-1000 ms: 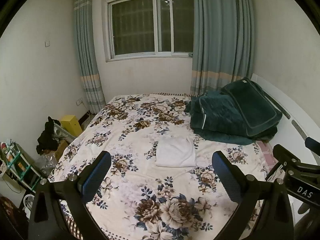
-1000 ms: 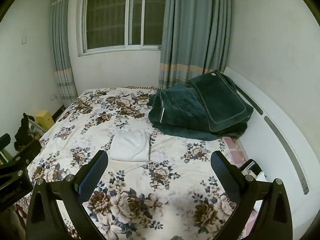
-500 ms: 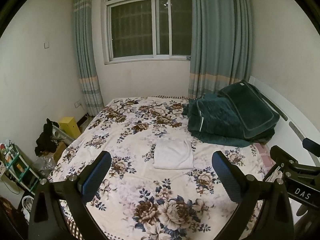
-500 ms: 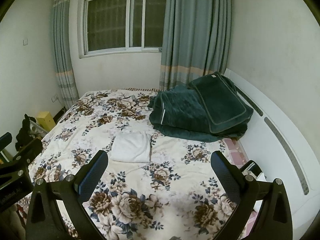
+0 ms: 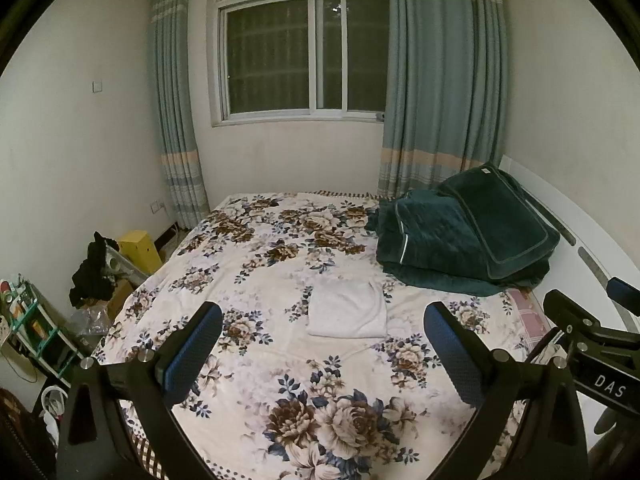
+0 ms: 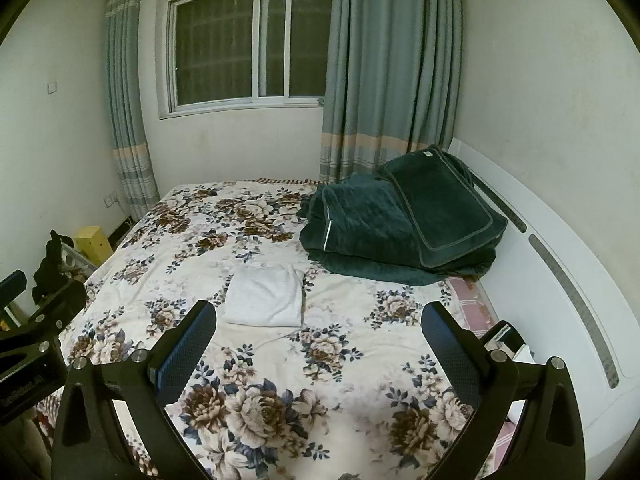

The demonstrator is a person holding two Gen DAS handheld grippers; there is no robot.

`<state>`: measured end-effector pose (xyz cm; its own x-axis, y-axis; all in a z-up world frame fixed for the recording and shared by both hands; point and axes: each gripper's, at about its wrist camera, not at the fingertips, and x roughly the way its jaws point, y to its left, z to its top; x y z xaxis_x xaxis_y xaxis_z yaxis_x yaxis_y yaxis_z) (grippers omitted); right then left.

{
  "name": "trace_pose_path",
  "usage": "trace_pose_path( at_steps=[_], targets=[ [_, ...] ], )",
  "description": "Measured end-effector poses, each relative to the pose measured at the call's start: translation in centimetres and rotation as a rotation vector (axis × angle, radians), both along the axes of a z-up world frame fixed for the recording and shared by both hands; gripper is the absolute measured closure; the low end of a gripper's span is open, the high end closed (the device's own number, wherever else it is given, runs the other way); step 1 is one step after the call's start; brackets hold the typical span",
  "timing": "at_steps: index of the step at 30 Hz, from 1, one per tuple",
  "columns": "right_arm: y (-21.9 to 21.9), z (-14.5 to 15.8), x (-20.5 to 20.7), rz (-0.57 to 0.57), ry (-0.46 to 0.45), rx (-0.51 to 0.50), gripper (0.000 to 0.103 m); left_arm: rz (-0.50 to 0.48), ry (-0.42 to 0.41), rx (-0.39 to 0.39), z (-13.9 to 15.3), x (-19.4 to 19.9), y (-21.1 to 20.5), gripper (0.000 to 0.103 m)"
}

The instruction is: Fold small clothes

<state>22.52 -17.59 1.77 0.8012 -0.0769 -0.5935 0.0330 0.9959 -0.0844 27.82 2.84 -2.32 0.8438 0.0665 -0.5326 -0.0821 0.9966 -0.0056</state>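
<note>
White cotton, folded into a neat rectangle, lies at the middle of both wrist views: the small garment rests flat on the floral bedspread, just below and left of the heap of dark green bedding that fills the right-centre of the frame. Over the last second both cameras have drawn back and tipped upward – the window now shows more of its upper panes, and the garment sits smaller and a little lower in the picture than it did. It has not shifted on the bed; only the viewpoint has. The left gripper fills the bottom of its own view with its blue pads wide apart and nothing between them, well short of the cloth. The right gripper stands the same way – jaws spread wide, empty, at the lower edge of its frame, with the garment above and slightly left of the gap. Part of the other tool's black body shows at the lower right of the left view and the lower left of the right view. I read this retreat as a sign that the fold on this piece is finished: its edges look squared, no sleeve or corner trails out, and neither tool is touching it. No other loose small clothing is visible on the bed, so whether another piece follows cannot be told
</note>
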Motion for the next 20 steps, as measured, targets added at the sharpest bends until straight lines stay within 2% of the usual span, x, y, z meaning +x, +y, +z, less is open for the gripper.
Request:
trace_pose_path(
  at_steps=[20],
  targets=[
    [0.29,-0.27,-0.60,-0.009,-0.003,-0.002,0.000,0.021,-0.005,0.007,-0.63,-1.06,-0.54,0.000]
  ],
)
